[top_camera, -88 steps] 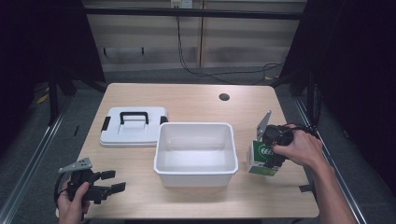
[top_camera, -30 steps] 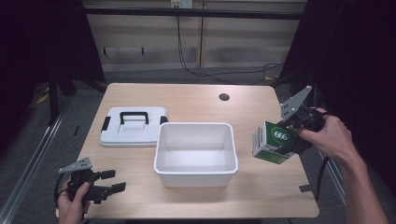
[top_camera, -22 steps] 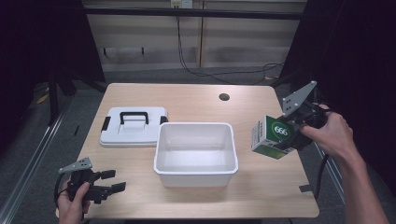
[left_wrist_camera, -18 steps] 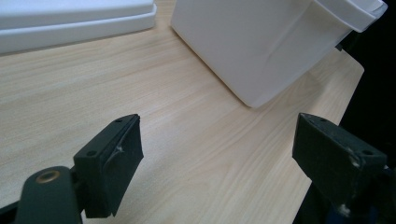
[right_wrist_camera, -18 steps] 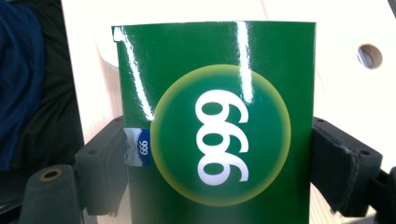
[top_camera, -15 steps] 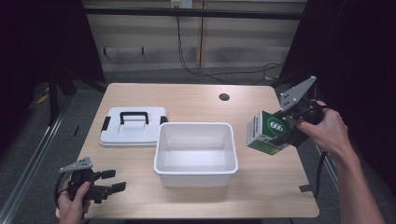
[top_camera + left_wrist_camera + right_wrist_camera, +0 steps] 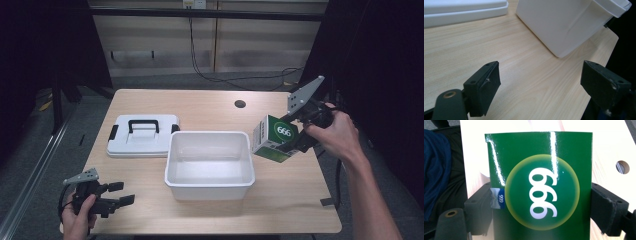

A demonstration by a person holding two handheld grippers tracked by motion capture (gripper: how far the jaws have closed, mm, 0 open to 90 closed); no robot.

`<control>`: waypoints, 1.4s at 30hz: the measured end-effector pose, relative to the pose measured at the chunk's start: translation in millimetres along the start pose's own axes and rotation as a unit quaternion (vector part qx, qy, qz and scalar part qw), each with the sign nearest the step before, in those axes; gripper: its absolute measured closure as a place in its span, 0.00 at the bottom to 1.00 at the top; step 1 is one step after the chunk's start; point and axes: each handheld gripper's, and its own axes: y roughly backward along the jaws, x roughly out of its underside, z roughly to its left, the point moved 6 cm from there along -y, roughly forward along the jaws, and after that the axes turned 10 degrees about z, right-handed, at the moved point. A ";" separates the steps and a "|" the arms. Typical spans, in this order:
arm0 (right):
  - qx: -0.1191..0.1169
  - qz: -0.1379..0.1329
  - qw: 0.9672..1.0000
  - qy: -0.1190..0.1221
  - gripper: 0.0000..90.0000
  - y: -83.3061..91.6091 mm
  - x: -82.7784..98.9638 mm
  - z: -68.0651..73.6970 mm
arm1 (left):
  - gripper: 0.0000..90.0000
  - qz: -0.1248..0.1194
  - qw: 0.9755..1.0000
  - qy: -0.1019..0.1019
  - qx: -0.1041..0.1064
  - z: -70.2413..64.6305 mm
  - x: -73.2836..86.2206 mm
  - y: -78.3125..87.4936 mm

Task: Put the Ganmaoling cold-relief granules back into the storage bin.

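Right gripper (image 7: 292, 142) jaws clamped on green box (image 7: 274, 138), lifted beside white tub (image 7: 209, 160); left gripper (image 7: 117, 195) jaws open

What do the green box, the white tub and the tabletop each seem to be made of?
Green box: probably glossy printed card, given its bright glare streaks and sharp edges.
White tub: likely smooth moulded plastic with a rolled rim.
Tabletop: pale wood grain, perhaps laminate.

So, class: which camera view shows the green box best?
The right gripper view: the green box sits close up between both jaws, its white 999 print sharp. The high view shows the box small and tilted, held by the right gripper above the table beside the white bin.
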 end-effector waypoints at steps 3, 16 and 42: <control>0.002 0.002 1.000 0.002 0.18 -1.2 -5.0 0.3 | 0.18 0.000 1.000 0.001 0.000 -0.3 0.3 0.1; -0.013 0.011 1.000 0.025 0.18 -5.0 -33.9 4.4 | 0.18 0.000 1.000 -0.001 -0.001 -0.6 0.3 0.3; -0.022 0.061 0.996 0.062 0.18 -45.1 -81.9 6.4 | 0.18 0.000 1.000 -0.002 0.005 -1.7 0.4 -0.1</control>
